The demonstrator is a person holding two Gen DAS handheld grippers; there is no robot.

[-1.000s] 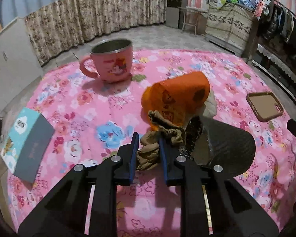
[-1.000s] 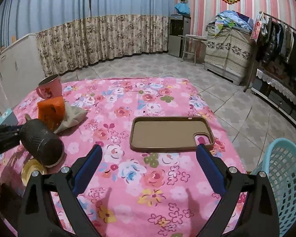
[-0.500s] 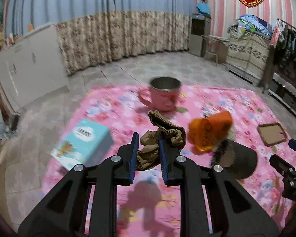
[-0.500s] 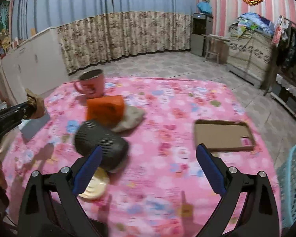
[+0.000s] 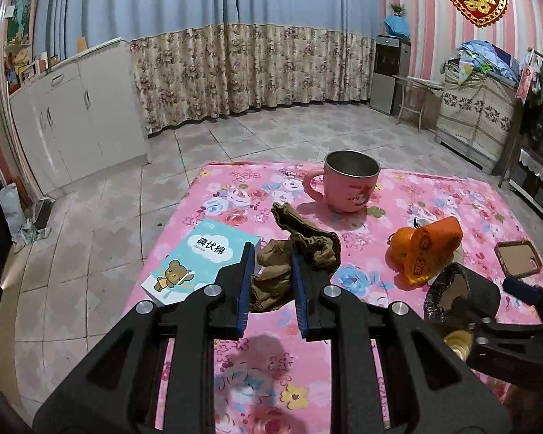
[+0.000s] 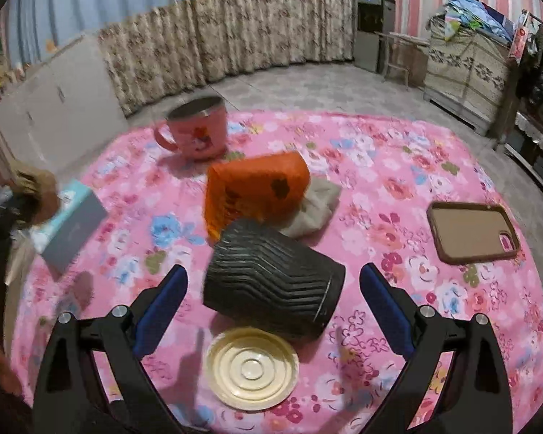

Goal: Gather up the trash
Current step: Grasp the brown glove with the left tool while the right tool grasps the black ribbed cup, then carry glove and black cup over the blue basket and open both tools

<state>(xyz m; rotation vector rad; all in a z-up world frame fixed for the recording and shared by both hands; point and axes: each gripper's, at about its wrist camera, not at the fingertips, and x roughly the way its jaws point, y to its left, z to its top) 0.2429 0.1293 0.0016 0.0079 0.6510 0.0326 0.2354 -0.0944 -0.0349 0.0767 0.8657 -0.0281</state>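
Observation:
My left gripper (image 5: 271,285) is shut on a crumpled brown paper wad (image 5: 293,253) and holds it above the table's left side. The wad also shows at the left edge of the right wrist view (image 6: 32,188). My right gripper (image 6: 271,303) is open, its fingers on either side of a black ribbed paper cup (image 6: 271,285) lying on its side. A cream plastic lid (image 6: 251,368) lies in front of the cup. An orange wrapper (image 6: 253,188) and a grey crumpled tissue (image 6: 316,206) lie behind it. The cup (image 5: 459,296) and wrapper (image 5: 425,253) also show in the left wrist view.
A pink mug (image 6: 197,132) stands at the back of the pink floral tablecloth (image 6: 380,166). A blue cotton-swab box (image 5: 199,264) lies at the left edge, a brown phone case (image 6: 472,231) at the right. Tiled floor and white cabinets (image 5: 76,115) lie beyond.
My left gripper lifted the brown wad and pulled back to the left over the blue box. My right gripper swung left from the phone case and now straddles the black cup.

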